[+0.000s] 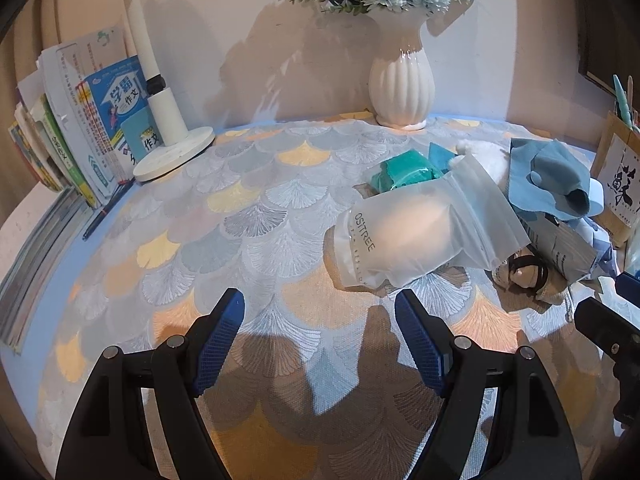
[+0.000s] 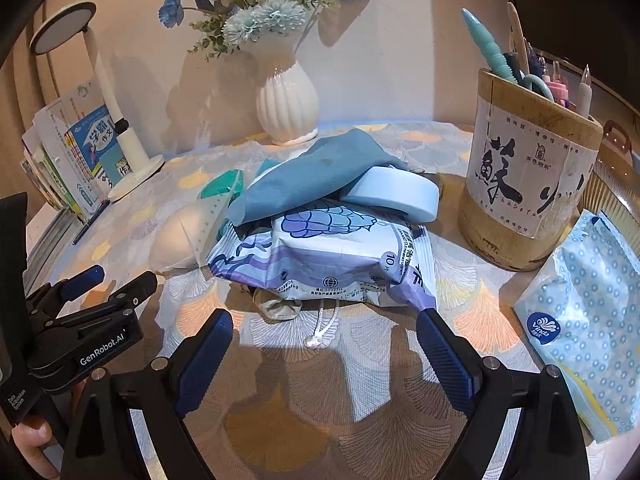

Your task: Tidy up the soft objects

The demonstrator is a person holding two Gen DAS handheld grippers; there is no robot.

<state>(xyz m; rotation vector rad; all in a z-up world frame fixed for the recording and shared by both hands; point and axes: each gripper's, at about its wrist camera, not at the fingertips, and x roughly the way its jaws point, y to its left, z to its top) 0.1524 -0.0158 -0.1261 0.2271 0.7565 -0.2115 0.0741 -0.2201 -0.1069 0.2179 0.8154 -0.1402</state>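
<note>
Soft things sit piled mid-table on the patterned tablecloth [image 1: 248, 216]. Far left: books [image 1: 100, 120] and lamp base [image 1: 174, 154]. Left gripper [image 1: 320, 344] hovers over bare cloth, jaws wide apart, nothing held. Next right, frosted pouch [image 1: 404, 236] with a green sponge [image 1: 404, 174] behind it. White vase [image 2: 286, 106] at the back. Blue cloth [image 2: 316, 178] drapes over a pale blue sponge [image 2: 394, 194], both on top of a wipes pack [image 2: 332, 260]. Right gripper [image 2: 324, 338] wide apart, empty, just before the pack. Pen holder [image 2: 528, 196], then tissue pack [image 2: 588, 320] at far right.
</note>
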